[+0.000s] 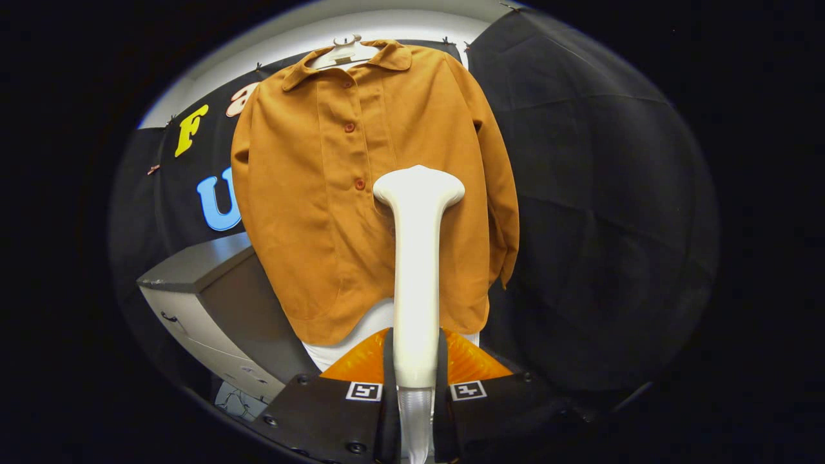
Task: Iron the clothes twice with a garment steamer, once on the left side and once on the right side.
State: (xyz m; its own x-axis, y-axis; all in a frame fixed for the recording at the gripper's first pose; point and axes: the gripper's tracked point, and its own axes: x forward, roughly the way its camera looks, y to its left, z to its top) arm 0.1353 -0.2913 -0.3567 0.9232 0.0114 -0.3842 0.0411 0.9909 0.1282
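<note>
An orange-brown buttoned shirt [361, 193] hangs on a white hanger [345, 53] against the booth's black wall. My gripper [416, 380] is shut on the white handle of a garment steamer [417, 270], which stands upright between the fingers. The steamer's wide head [419, 183] rests against or just in front of the shirt, slightly right of the button line, about mid-height. Whether the head touches the cloth I cannot tell. A white garment or lining [348, 338] shows below the shirt's hem.
A grey cabinet with white drawers [206, 303] stands low to the left of the shirt. Black cloth wall [599, 225] spreads to the right. A pale ceiling strip runs above the hanger.
</note>
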